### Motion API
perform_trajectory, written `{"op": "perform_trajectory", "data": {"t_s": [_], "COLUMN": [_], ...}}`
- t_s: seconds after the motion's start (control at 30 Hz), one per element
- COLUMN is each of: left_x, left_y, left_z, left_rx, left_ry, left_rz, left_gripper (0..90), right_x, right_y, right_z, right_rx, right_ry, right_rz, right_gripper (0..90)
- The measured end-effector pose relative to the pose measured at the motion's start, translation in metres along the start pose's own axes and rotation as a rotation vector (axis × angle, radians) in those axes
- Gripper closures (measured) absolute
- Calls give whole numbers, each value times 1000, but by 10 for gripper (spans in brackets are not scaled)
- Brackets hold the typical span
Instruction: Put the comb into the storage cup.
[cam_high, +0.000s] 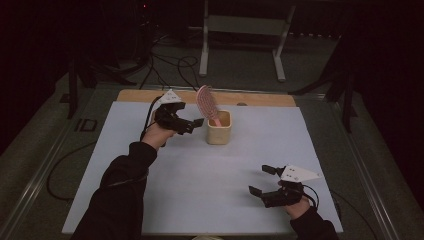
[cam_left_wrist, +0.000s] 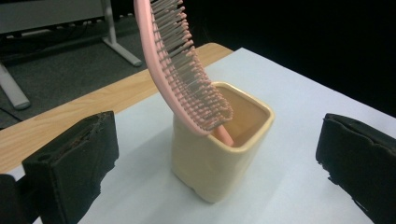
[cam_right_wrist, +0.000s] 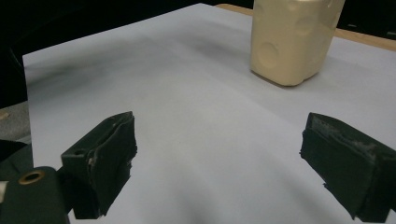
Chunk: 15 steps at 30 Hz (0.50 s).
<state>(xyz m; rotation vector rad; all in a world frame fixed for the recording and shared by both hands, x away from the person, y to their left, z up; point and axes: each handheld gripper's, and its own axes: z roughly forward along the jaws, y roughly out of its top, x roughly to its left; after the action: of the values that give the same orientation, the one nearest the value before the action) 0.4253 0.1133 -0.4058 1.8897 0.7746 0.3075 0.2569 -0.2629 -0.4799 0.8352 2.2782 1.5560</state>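
Note:
A cream square cup (cam_high: 219, 128) (cam_left_wrist: 219, 151) (cam_right_wrist: 290, 37) stands upright on the white sheet near the table's far middle. A pink hairbrush (cam_high: 206, 103) (cam_left_wrist: 180, 65) stands in it, handle down, its head leaning out toward the left. My left gripper (cam_high: 195, 125) (cam_left_wrist: 215, 172) hovers just left of the cup, open, with the cup ahead of its two jaws and nothing touching them. My right gripper (cam_high: 264, 180) (cam_right_wrist: 224, 163) rests low at the front right of the sheet, open and holding nothing, well apart from the cup.
The white sheet (cam_high: 200, 180) covers most of a wooden table (cam_high: 260, 99), whose bare strip shows along the far edge. Beyond it stand a grey metal frame (cam_high: 245, 30) and floor cables (cam_high: 170, 65). A person's dark sleeves (cam_high: 120, 200) come in from below.

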Motion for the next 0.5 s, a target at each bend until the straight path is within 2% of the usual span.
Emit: {"op": "perform_trajectory", "data": {"t_s": [0.5], "left_x": [-6], "left_y": [-20], "left_z": [-15], "left_rx": [26], "left_ry": [-18], "left_rz": [13], "left_gripper": [1], "right_x": [0], "right_y": [0], "right_z": [0], "right_rx": [2], "right_ry": [-4], "right_rz": [-2], "right_gripper": [99]}}
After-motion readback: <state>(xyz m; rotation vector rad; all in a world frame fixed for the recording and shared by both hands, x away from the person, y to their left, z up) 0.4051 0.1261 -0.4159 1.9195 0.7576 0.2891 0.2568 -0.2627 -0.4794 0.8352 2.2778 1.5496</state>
